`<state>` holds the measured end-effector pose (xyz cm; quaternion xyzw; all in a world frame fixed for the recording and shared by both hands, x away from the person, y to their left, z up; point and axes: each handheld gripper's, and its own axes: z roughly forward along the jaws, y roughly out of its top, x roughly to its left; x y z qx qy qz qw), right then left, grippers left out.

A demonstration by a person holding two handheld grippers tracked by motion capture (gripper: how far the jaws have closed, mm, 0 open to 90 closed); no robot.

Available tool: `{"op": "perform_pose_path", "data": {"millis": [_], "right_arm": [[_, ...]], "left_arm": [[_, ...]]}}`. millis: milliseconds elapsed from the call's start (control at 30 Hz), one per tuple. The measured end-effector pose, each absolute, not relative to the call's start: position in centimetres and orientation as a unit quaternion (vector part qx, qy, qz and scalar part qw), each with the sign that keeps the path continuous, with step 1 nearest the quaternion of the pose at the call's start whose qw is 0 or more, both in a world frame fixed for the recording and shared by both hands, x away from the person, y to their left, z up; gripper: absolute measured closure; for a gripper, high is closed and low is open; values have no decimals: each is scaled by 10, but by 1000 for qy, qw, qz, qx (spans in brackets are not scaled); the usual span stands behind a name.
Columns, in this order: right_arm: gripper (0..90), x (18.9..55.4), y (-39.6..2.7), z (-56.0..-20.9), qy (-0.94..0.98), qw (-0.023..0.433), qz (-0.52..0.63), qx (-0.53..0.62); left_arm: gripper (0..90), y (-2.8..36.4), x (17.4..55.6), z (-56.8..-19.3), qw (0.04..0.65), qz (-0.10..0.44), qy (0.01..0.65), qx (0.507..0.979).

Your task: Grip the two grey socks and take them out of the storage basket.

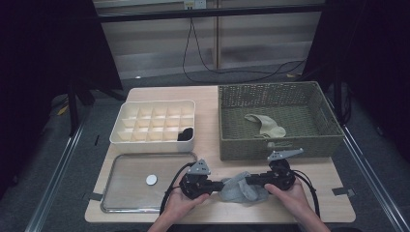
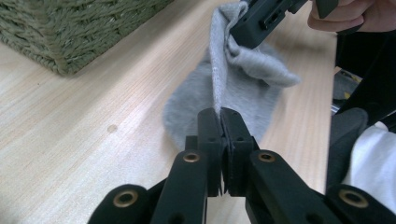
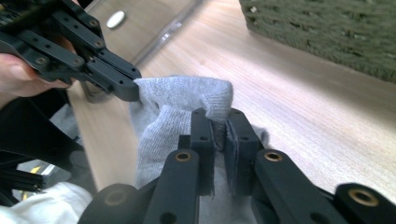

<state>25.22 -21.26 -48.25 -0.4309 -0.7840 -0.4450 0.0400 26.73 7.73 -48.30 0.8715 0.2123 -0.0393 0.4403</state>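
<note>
A grey sock [image 1: 240, 189] is held at the table's [image 1: 212, 99] near edge, clamped at one end by the left gripper [image 1: 218, 185] and at the other by the right gripper [image 1: 247, 181]. Beyond it, a clear tray [image 1: 126, 182], a compartment box [image 1: 153, 122] and a woven basket [image 1: 278, 144] holding a beige sock [image 1: 265, 125] are seen.

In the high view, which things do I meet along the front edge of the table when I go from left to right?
Clear tray → left gripper → grey sock → right gripper.
</note>
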Motion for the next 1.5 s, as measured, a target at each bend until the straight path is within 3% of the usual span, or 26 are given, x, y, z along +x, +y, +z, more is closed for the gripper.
{"op": "perform_pose_path", "data": {"millis": [367,467,633,733,967,1267,1500], "right_arm": [[734,253,-211,-487,-787,13,-432,-441],[645,252,-215,-484,-784,10,-434,-444],[662,248,-219,-477,-784,-5,-436,-442],[684,242,-217,-472,-785,-8,-439,-436],[735,237,-204,-473,-797,12,-434,-420],[708,239,-178,-487,-824,19,-404,-396],[708,242,-174,-492,-836,-5,-386,-391]], "left_arm": [[686,76,270,-488,430,-30,224,874],[635,77,270,-488,435,-26,228,871],[591,79,268,-485,438,-26,232,868],[597,81,266,-483,444,-30,234,865],[751,83,266,-483,450,-34,235,861],[772,78,266,-488,430,-43,229,872],[828,78,264,-493,420,-64,219,878]]}}
